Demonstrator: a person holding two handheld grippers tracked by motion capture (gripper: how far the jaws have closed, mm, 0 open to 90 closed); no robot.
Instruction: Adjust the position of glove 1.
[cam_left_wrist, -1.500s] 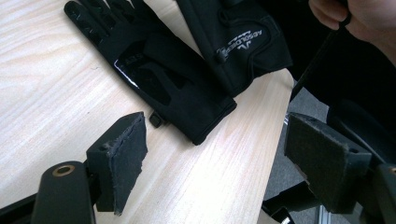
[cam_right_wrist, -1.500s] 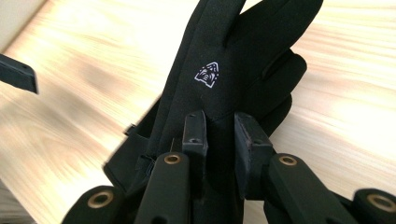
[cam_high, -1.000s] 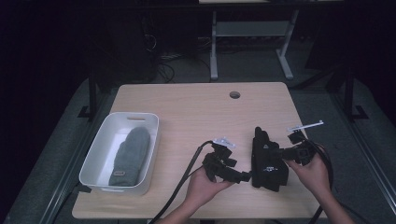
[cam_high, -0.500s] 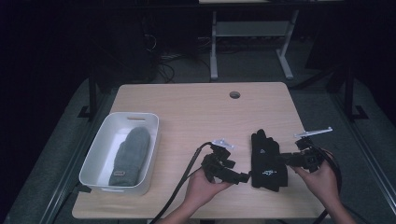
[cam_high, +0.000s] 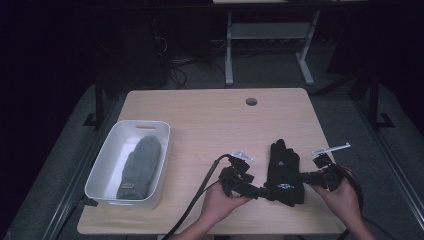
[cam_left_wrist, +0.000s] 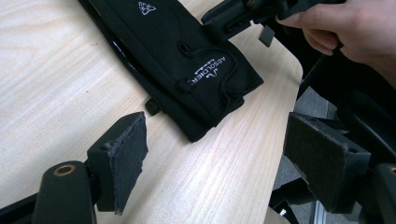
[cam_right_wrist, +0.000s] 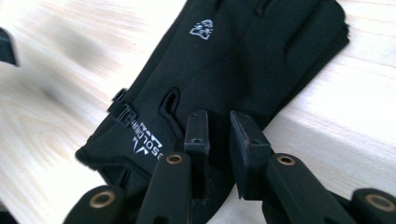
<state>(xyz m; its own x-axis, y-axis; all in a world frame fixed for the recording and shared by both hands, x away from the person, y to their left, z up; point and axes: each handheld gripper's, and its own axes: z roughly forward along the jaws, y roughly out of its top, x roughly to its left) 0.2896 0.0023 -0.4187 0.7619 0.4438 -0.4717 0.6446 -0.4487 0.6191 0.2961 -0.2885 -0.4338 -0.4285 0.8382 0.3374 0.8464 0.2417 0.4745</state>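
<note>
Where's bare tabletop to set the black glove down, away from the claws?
Free: the light wooden tabletop between the white plastic bin and the black fabric glove, back toward the round cable hole. Crowded: the front right, where the left claw and right claw flank the glove.

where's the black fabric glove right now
In the high view the black fabric glove lies flat near the wooden table's front right, between the left gripper and right gripper.

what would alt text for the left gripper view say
The left gripper holds its two padded jaws wide apart just short of the cuff of a black glove lying flat on a light wooden table. At the top right, a hand holds the other gripper.
</note>
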